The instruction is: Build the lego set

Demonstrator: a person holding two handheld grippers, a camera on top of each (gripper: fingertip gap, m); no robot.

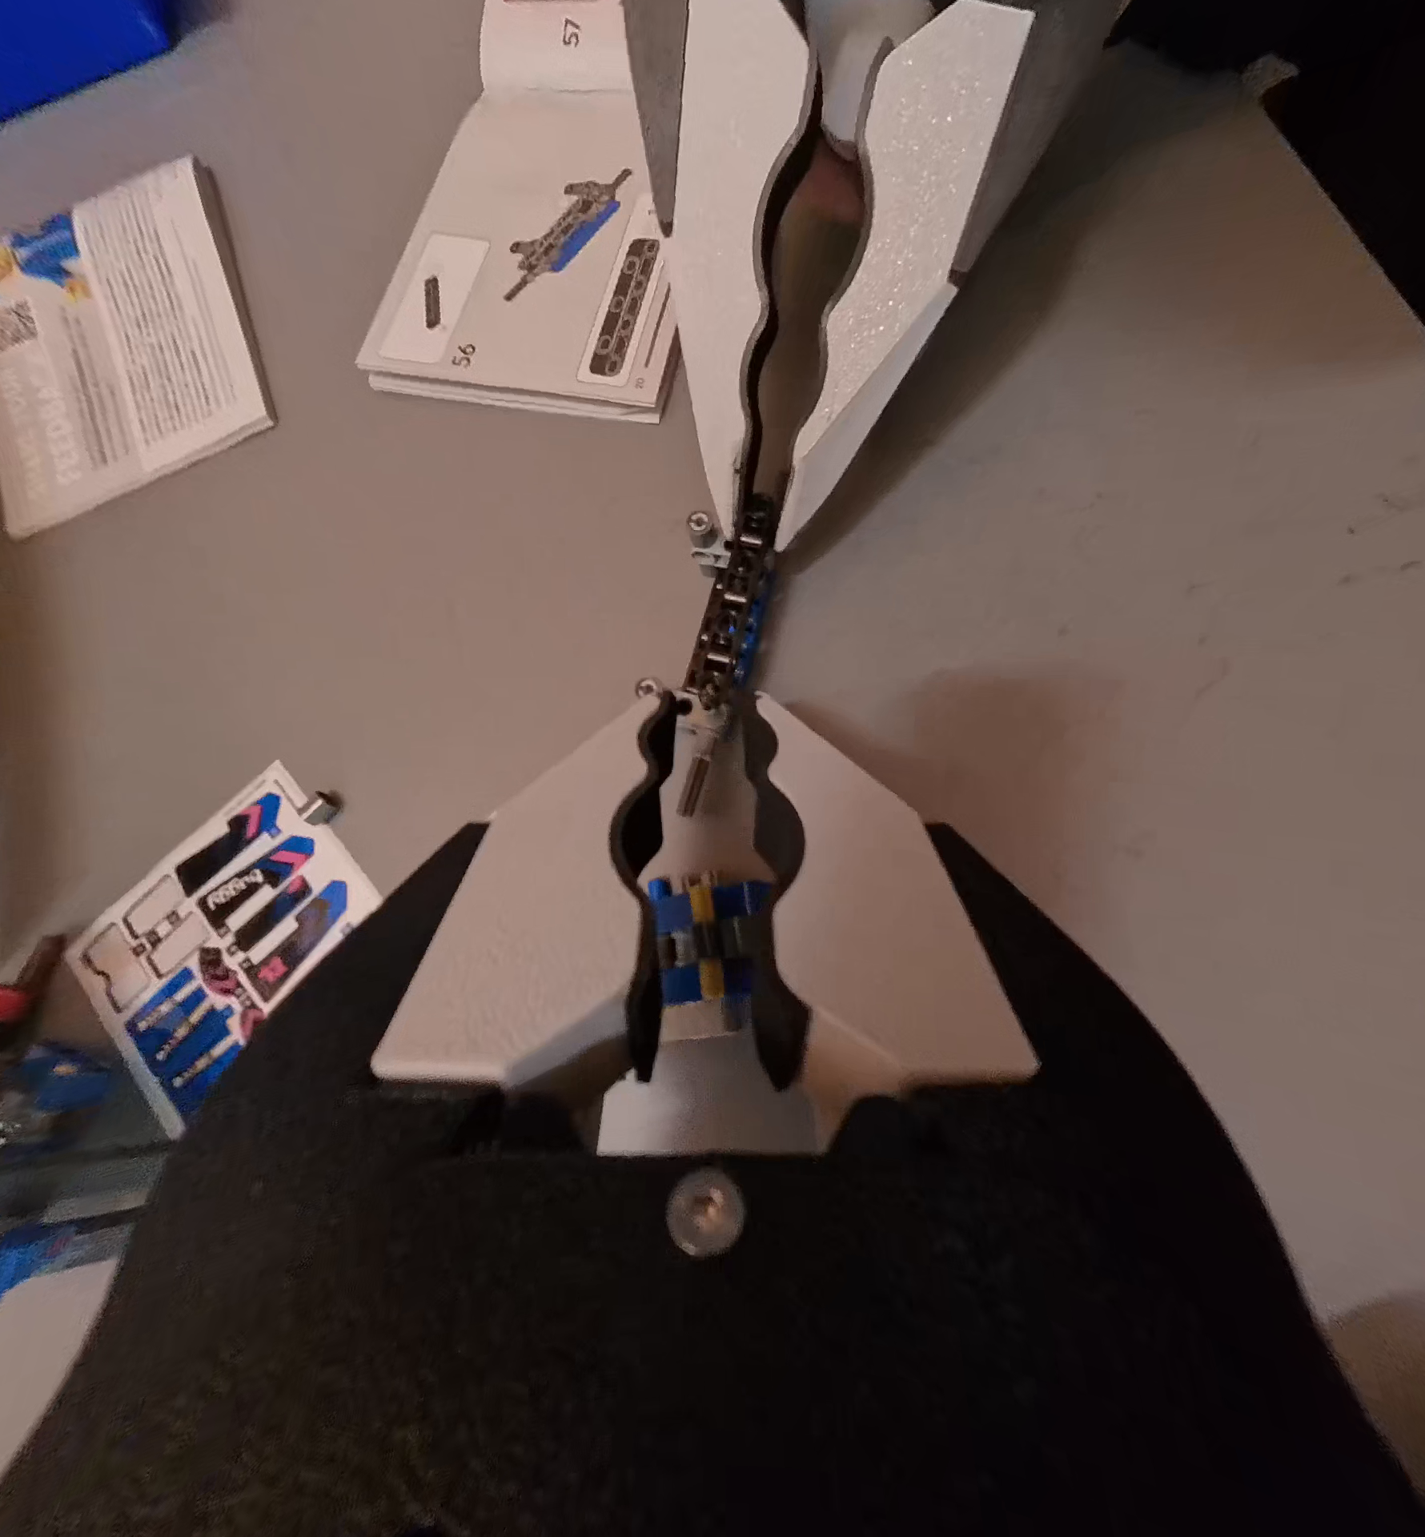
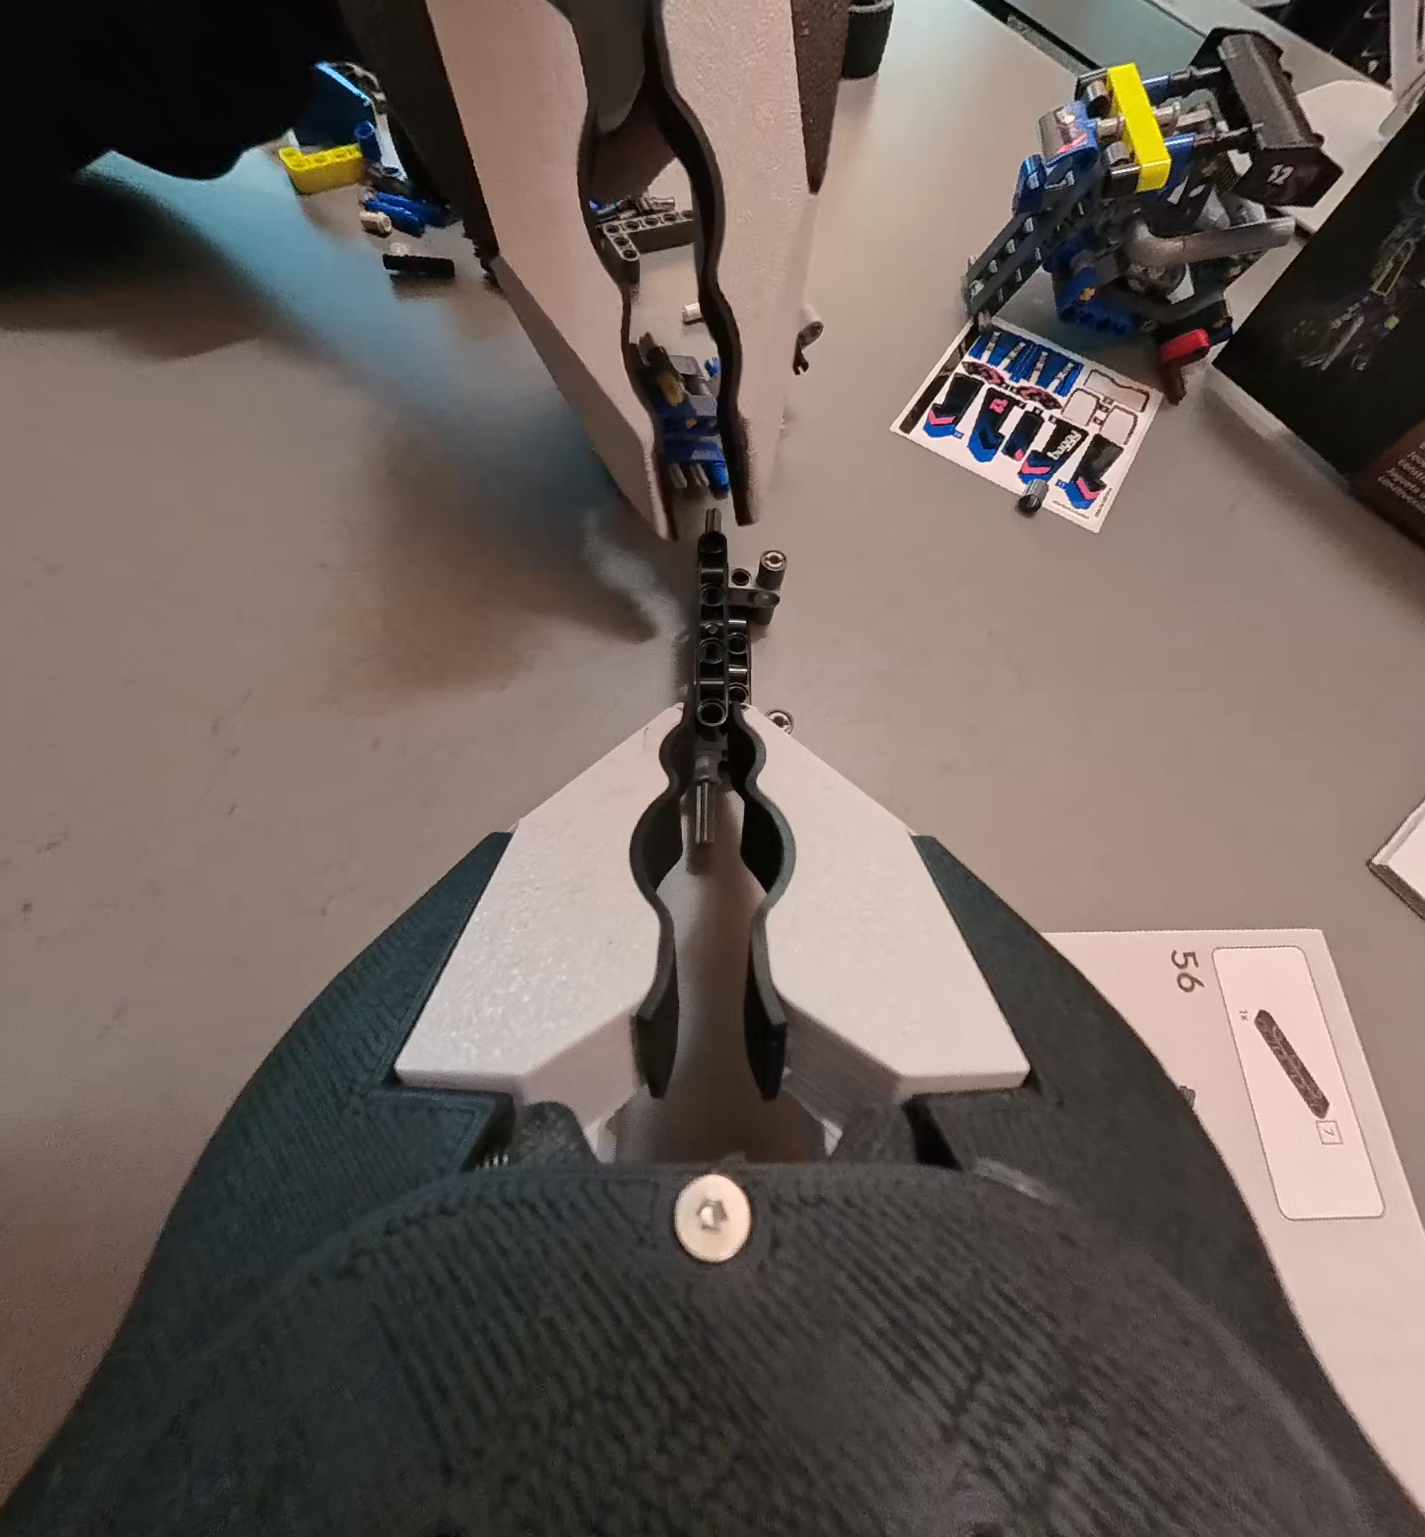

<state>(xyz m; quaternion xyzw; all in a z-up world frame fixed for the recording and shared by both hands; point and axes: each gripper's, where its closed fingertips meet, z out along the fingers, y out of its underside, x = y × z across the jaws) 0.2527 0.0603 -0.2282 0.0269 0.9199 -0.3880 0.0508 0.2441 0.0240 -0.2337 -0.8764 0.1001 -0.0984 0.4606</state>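
The beam assembly (image 1: 734, 611) hangs above the surface (image 1: 1108, 582), its long axis running straight between the two claws. The left claw (image 1: 705, 715) is clenched on its near end, with a blue block (image 1: 705, 944) lodged deeper between the same fingers. The right claw (image 2: 713, 724) grips the opposite end, an axle (image 2: 705, 811) poking back into its gap. Both are equally close; any push must follow that axis. The manual (image 1: 526, 274) and sticker sheet (image 2: 1025, 424) lie aside.
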